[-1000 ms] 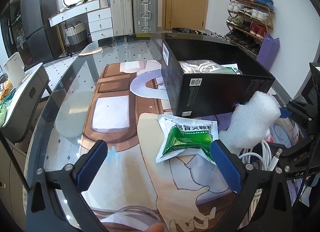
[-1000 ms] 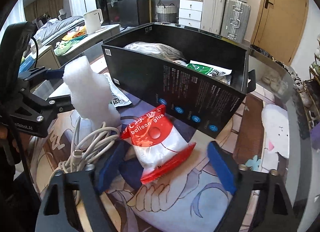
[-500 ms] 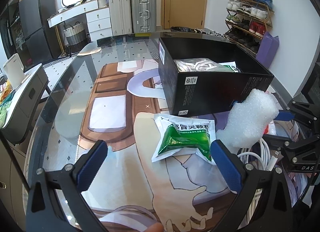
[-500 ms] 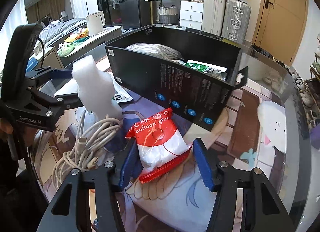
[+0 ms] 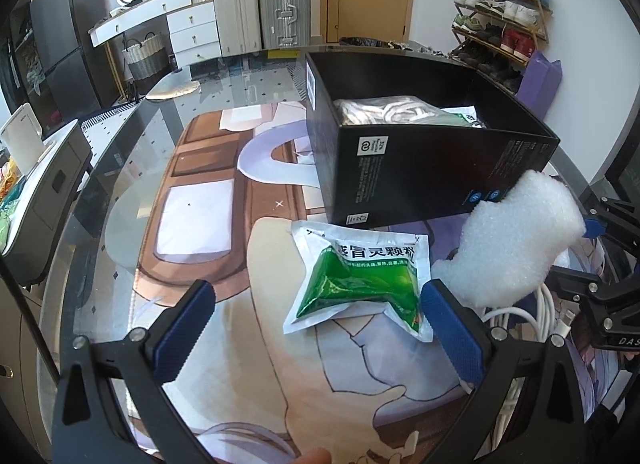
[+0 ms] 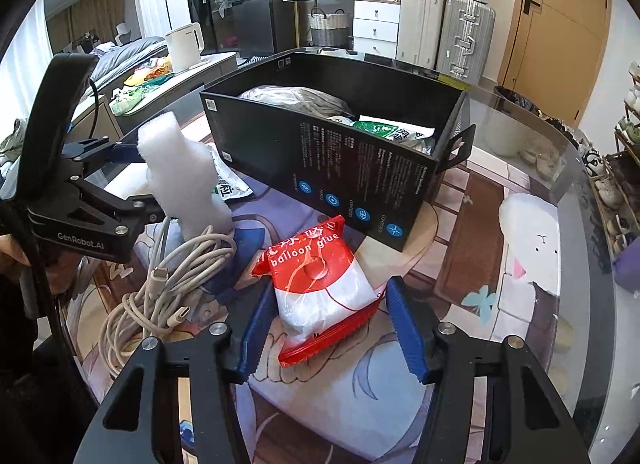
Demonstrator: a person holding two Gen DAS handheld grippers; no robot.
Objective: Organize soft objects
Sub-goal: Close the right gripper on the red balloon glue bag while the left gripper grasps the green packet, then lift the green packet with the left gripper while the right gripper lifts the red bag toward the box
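A red and white "balloon glue" bag lies on the table mat between the blue fingers of my right gripper, whose jaws stand narrow around it. A black box behind it holds a grey plastic bag and a green packet. My left gripper is open wide and empty above the mat. A green and white packet lies just ahead of it. White foam stands to the right on a coil of white cables. The box also shows in the left wrist view.
The round glass table's edge curves close on the right. The left gripper's black body sits left of the foam. Suitcases, drawers and a shoe rack stand beyond the table.
My right gripper's jaws have narrowed from wide open to close around the balloon glue bag. My left gripper has drifted slightly back and stays open.
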